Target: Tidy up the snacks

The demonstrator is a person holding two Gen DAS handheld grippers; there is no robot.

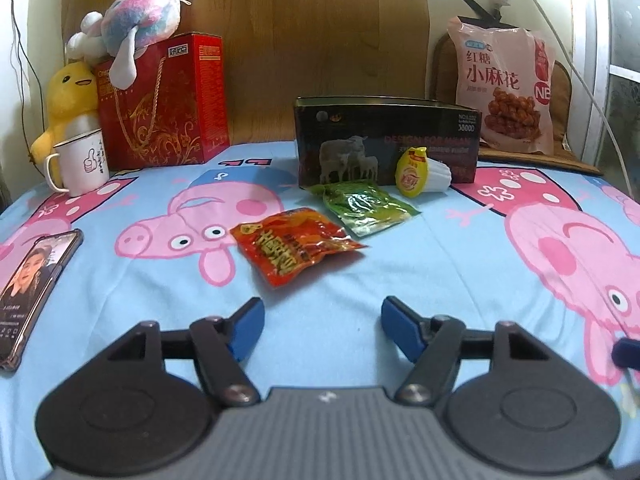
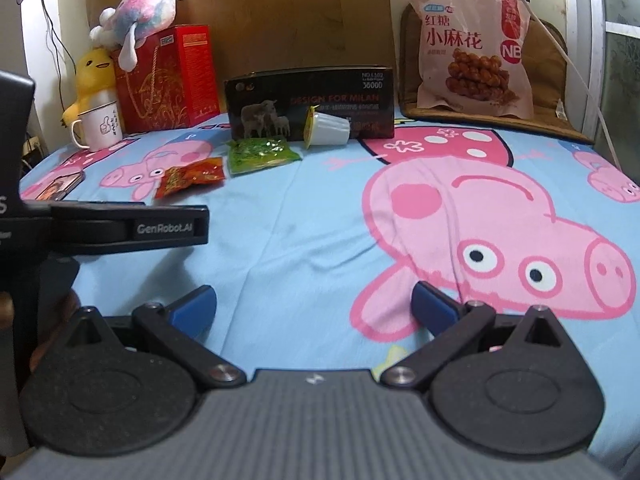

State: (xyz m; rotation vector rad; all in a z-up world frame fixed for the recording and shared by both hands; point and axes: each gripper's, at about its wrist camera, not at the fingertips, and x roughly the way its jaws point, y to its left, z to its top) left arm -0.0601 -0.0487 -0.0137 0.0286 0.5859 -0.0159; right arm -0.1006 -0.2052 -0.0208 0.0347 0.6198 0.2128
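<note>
Left wrist view: open-topped black box point(image 1: 386, 140) standing on bedsheet point(image 1: 360, 272), contents hidden. Left gripper point(image 1: 322, 330) spread wide, empty, above bare sheet. Red snack packet point(image 1: 294, 250), green snack packet point(image 1: 366, 206), tipped jelly cup point(image 1: 422, 170) lying before the box.

Right wrist view: right gripper point(image 2: 314, 314) likewise wide, holding nothing. Pink twist-snack bag point(image 2: 474, 50) upright behind.

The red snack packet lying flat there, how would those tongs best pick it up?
The red snack packet lies flat on the sheet, so probably come from above and pinch its crinkled near edge, which lifts slightly off the fabric. The left tongs, open, sit nearest.
</note>
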